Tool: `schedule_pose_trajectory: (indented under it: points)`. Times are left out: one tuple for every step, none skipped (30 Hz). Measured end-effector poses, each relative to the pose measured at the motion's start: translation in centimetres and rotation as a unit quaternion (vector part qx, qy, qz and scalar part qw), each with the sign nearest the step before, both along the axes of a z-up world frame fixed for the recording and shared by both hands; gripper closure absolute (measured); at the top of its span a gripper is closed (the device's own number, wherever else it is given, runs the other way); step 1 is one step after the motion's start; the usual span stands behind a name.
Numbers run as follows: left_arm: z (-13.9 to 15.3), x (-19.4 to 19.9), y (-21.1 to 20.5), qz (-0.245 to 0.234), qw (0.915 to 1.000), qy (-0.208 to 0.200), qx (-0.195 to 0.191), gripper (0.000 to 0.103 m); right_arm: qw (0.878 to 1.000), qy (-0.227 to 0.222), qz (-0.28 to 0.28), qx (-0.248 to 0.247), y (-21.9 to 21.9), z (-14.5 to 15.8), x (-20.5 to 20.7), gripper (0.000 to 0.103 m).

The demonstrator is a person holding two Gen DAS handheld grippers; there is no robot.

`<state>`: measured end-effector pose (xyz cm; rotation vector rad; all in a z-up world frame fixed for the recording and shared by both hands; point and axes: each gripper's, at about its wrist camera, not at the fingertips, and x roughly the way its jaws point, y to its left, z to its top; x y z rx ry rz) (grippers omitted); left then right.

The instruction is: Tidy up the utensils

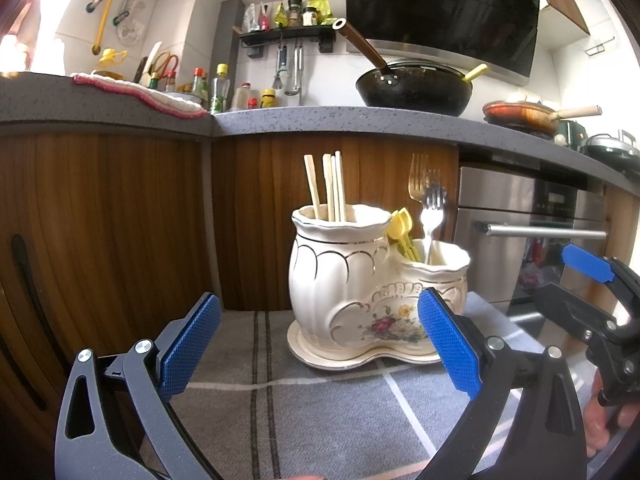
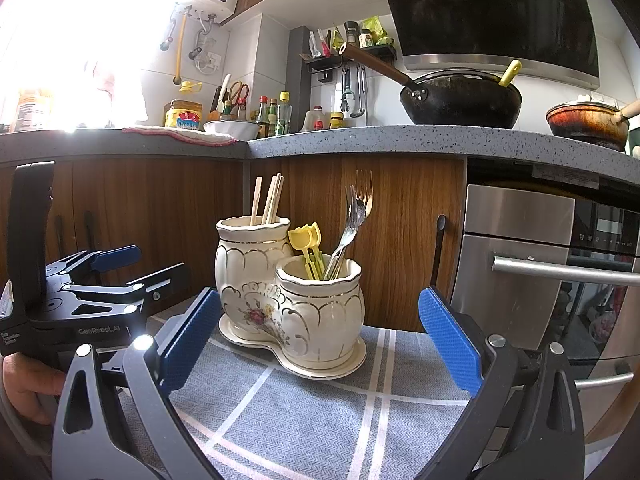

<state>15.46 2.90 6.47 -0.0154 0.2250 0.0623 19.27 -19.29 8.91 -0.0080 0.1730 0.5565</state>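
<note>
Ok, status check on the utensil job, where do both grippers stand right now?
Left hand-held gripper open, empty. Right hand-held gripper open, empty. Ceramic holder upright: chopsticks in tall cup, forks and yellow picks in short cup. Nothing blocking.

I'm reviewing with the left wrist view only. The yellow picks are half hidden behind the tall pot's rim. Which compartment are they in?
Observer: The yellow plastic tulip-topped picks stand in the shorter pot of the cream ceramic holder, beside the metal forks.
Operator: I see just an edge of the right claw. Is it open?
Observer: Yes, the right claw is open and empty.
Operator: What's behind the red-edged white cloth?
Observer: A yellow-lidded, yellow-labelled jar stands there.
</note>
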Motion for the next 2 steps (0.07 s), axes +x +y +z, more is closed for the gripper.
schedule_pose_trajectory:
  points:
    - [0.00, -0.01, -0.01, 0.001, 1.0000, 0.000, 0.000, 0.005, 1.000, 0.000, 0.000, 0.000, 0.02, 0.01, 0.02, 0.005]
    - [0.03, -0.06, 0.00, 0.001, 1.0000, 0.000, 0.000, 0.005, 1.000, 0.000, 0.000, 0.000, 0.04, 0.01, 0.05, 0.005]
